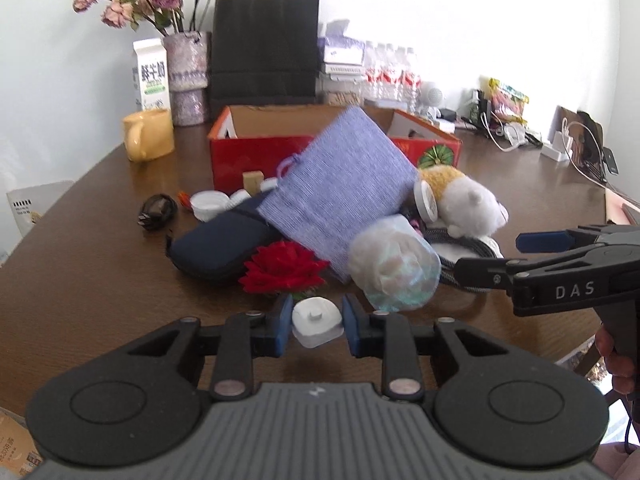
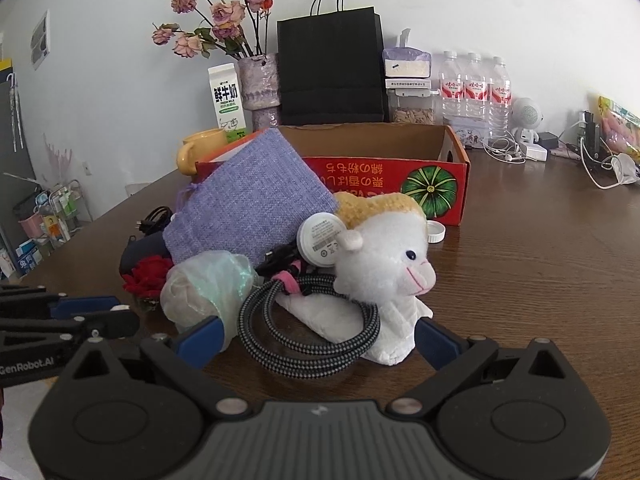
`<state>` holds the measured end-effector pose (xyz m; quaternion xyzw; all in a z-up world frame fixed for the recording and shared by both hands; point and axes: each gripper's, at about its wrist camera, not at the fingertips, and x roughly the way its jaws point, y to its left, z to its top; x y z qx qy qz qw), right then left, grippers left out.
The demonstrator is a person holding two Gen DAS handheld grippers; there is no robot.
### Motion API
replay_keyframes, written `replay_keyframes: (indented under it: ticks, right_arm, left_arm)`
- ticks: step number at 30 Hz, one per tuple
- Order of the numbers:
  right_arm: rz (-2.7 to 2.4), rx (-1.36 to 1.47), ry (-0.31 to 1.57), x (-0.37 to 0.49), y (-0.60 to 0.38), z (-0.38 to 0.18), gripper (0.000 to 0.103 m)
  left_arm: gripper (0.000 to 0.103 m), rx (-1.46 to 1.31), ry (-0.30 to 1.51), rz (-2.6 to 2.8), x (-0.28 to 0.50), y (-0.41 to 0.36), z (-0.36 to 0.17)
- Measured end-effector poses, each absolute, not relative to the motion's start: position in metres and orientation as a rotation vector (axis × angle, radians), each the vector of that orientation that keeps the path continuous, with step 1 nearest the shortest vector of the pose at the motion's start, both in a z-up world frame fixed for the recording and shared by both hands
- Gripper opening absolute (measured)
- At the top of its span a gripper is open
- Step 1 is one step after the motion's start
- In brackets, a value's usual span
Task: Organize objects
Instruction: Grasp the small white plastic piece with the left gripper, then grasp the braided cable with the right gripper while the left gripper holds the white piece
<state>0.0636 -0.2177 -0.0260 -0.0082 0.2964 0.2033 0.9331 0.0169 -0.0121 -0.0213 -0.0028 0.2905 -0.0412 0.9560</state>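
My left tongs (image 1: pixel 316 322) are narrowed onto a small white cap (image 1: pixel 317 321), one blue pad pressed to each side of it, low over the brown surface (image 1: pixel 100 280) at the near edge of the pile. Just beyond the cap lies a red rose (image 1: pixel 285 267), touching a dark pouch (image 1: pixel 218 245). A purple bag (image 1: pixel 344 188) leans over the pouch, its top edge against the red box (image 1: pixel 256 154) behind. Beside the rose sits a clear wrapped bundle (image 1: pixel 394 266).

My right tongs (image 2: pixel 316 342) stand wide with nothing pinched between them (the pads sit either side of the near clutter). Between those pads I see a coiled braided cable (image 2: pixel 308 344) lying on a white cloth (image 2: pixel 360 328), and a plush lamb (image 2: pixel 384 256) resting on top of both. A round white tin (image 2: pixel 320 240) leans against the lamb's head, on the bag's side. A second white cap (image 2: pixel 435 232) lies on the surface just in front of the box. The box stands open at the top. A yellow mug (image 2: pixel 200 152) stands to the left of the box.
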Motion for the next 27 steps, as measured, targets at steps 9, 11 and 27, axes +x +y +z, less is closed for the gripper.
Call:
replay_keyframes:
  ticks: [9,11,27]
  right_arm:
    - [0.413,-0.052,0.661,0.089,-0.199,-0.033,0.093]
    - [0.410,-0.060,0.666,0.092,-0.197,-0.035,0.093]
    - [0.413,-0.091,0.668,0.093,-0.190,-0.036,0.087]
  left_arm:
    - [0.028,-0.018,0.574,-0.079,0.021,0.000,-0.018]
    - [0.028,-0.021,0.574,-0.078,0.023,0.002,-0.019]
    - [0.028,-0.041,0.574,-0.081,0.021,0.009,-0.021]
